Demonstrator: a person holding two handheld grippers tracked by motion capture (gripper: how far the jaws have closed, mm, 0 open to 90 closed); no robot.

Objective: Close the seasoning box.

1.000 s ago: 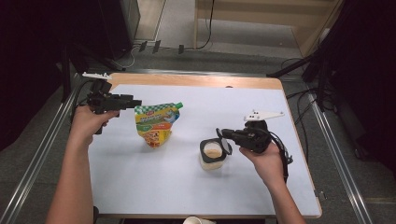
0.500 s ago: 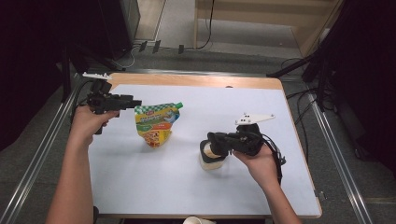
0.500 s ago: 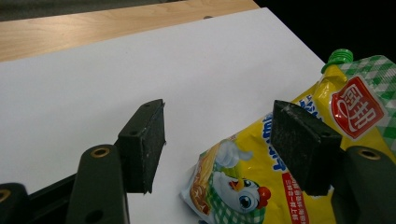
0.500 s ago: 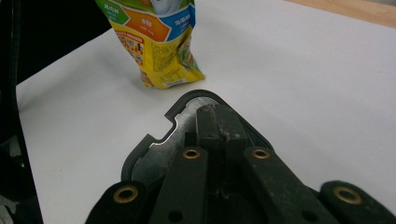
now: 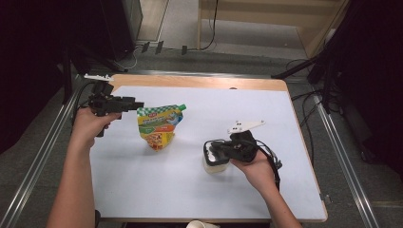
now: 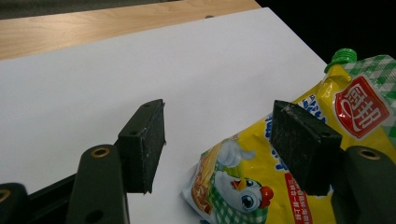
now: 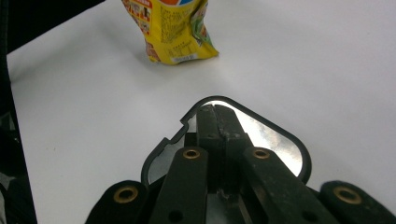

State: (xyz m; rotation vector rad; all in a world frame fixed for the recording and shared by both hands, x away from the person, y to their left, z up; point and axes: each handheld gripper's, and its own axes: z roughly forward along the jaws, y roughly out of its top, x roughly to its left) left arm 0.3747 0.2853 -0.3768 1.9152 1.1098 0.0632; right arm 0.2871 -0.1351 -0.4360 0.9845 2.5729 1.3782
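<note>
Standing upright, pale cup (image 5: 215,162) wears black-rimmed silver foil lid (image 7: 275,140).

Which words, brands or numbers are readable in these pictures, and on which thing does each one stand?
Red badge on the yellow plastic spouted pouch with green cap: two white Chinese characters, too stylised to read surely.
Blue and red print on the pouch: too blurred.
White cup with foil lid: no text visible.

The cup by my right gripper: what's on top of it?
The shut right gripper sits over the cup's silver foil lid. Whether it touches the foil is unclear; the contents are covered.
</note>
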